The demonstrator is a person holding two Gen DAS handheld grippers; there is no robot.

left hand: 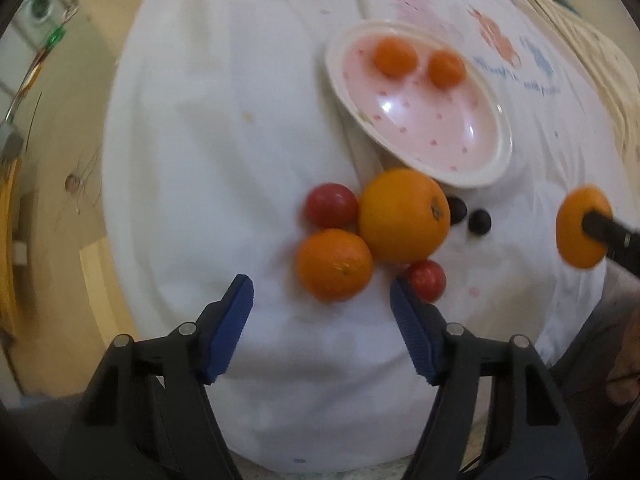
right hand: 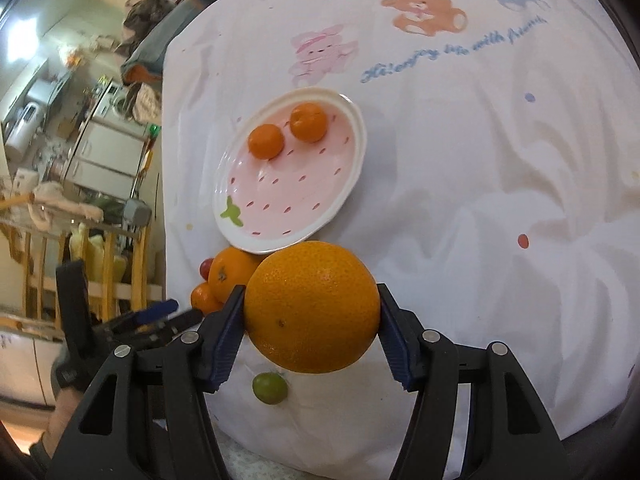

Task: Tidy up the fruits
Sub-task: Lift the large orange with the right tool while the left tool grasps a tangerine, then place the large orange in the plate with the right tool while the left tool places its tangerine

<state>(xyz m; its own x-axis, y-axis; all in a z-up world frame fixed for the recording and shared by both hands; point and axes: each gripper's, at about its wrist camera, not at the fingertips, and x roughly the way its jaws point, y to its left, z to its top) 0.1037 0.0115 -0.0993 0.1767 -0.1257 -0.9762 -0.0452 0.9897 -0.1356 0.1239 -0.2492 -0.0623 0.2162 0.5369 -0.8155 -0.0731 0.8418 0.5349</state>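
Observation:
A pink strawberry-pattern plate lies on the white cloth and holds two small oranges. In front of it sit a big orange, a smaller orange, two red fruits and two dark berries. My left gripper is open just short of the smaller orange. My right gripper is shut on a large orange held above the cloth; it shows at the right edge of the left wrist view.
A green grape lies on the cloth under the held orange. The white cloth has cartoon prints at the far side. The table edge drops off at left, with a wooden rack and cluttered shelves beyond.

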